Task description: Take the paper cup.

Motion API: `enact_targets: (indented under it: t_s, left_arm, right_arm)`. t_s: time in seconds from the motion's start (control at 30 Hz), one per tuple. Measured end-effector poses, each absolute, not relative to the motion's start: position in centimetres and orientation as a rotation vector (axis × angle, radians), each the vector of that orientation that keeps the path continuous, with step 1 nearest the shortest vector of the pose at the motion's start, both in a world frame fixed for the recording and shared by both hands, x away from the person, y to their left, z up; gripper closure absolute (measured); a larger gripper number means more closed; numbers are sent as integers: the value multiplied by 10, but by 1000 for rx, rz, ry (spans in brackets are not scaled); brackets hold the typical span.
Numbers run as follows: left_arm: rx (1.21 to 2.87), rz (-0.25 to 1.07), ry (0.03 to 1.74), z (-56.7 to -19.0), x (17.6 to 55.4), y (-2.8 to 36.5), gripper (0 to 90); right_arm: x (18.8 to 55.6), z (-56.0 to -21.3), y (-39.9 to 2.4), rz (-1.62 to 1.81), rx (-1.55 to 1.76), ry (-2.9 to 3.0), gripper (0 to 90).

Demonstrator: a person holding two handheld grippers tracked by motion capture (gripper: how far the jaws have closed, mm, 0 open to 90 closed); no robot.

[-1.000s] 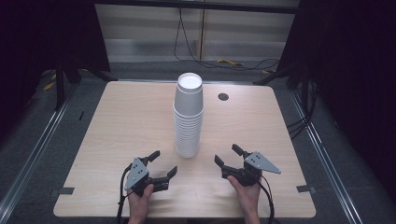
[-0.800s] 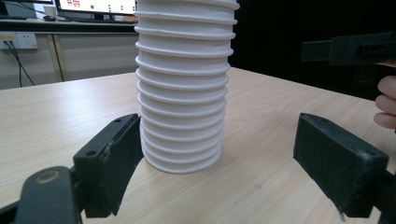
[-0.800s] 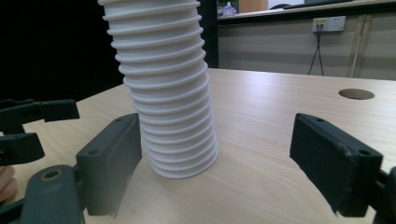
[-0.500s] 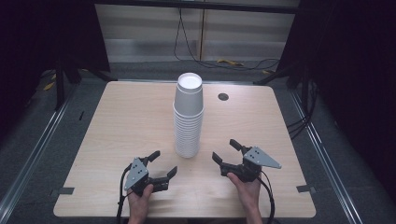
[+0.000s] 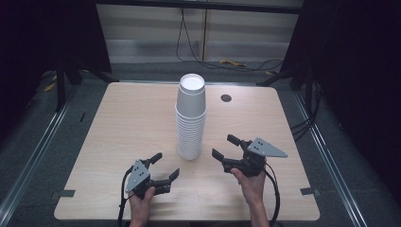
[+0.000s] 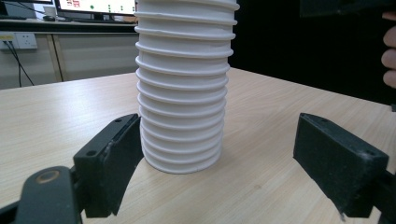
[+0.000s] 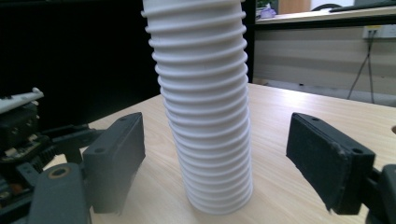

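**Cup stack upright at desk centre; both tongs spread, nothing gripped**

The stack of white paper cups [image 5: 191, 118] stands upright near the middle of the desk [image 5: 118, 127], nested rims showing as ridges down its side. It leans slightly in the right gripper view. The right tongs [image 5: 226, 147] sit just to the stack's right, jaws spread wide and aimed at its lower part, not touching it. The left tongs [image 5: 163, 165] rest nearer the front edge, below and left of the stack, jaws likewise spread and clear of the cups. Each gripper view frames the stack's base between its own two open jaws. A small dark round hole [image 5: 226, 98] lies in the desk behind and right of the stack.
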State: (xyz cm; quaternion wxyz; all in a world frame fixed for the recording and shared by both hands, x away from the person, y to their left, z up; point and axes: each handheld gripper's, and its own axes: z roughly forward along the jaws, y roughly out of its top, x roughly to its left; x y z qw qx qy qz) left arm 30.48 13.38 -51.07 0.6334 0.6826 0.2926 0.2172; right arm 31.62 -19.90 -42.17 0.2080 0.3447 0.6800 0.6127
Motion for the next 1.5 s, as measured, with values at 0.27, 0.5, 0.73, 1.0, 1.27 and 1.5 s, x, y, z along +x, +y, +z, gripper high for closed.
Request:
enact_targets:
  t_s: [0.27, 0.5, 0.73, 1.0, 1.27, 1.5]
  left_arm:
    - [1552, 500, 673, -511, 304, 133, 155]
    - [1553, 495, 670, -511, 304, 133, 156]
    - [1561, 509, 660, -511, 304, 133, 157]
    - [1556, 497, 662, -511, 304, 133, 158]
    - [1562, 506, 655, -511, 304, 134, 158]
    - [1558, 499, 659, -511, 304, 133, 158]
  right_arm:
    - [324, -399, -195, 1716, 917, 1886, 145]
    - [339, -375, -190, 1754, 858, 1939, 164]
    - [353, -356, -183, 1741, 823, 1998, 170]
    - [360, -341, -179, 1717, 776, 2004, 182]
    - [369, -324, -174, 1740, 747, 2027, 177]
    - [378, -312, -169, 1724, 724, 2072, 175]
